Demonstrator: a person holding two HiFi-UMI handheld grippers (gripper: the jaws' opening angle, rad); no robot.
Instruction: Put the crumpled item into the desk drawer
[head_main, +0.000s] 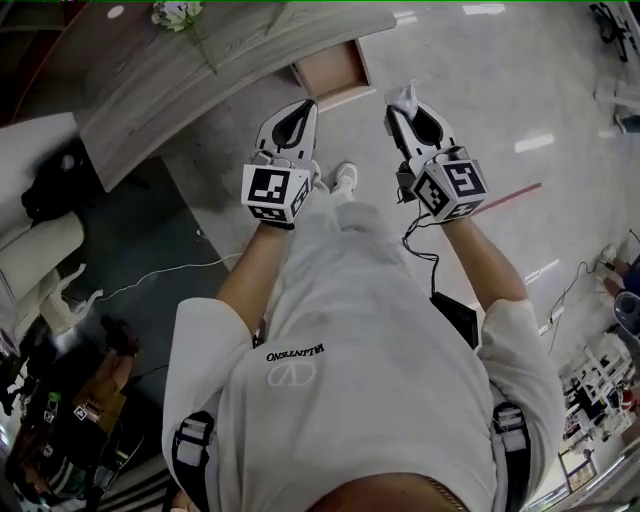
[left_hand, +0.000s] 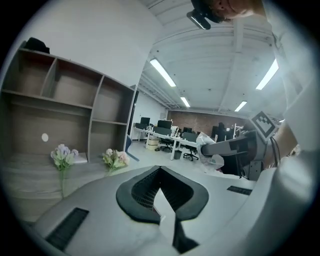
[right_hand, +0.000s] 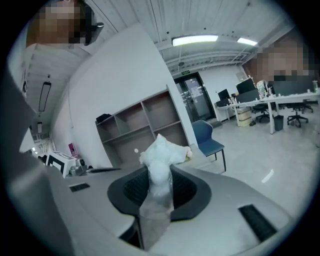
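The crumpled item (head_main: 403, 97) is a white wad of plastic wrap, and my right gripper (head_main: 398, 112) is shut on it at chest height above the floor. In the right gripper view the crumpled item (right_hand: 161, 156) sticks up out of the right gripper (right_hand: 159, 172). A light wooden desk (head_main: 190, 85) stands ahead to the left, and its drawer (head_main: 335, 72) is pulled open just beyond both grippers. My left gripper (head_main: 303, 112) is held beside the right one, shut with nothing in it, and its tips meet in the left gripper (left_hand: 160, 174) view.
Artificial flowers (head_main: 178, 12) lie on the desk, and the flowers (left_hand: 62, 156) also show under a wooden shelf unit (left_hand: 60, 95). A blue chair (right_hand: 207, 137) stands past the desk. A cable (head_main: 160, 275) runs over the dark mat at left. Office desks and chairs fill the far room.
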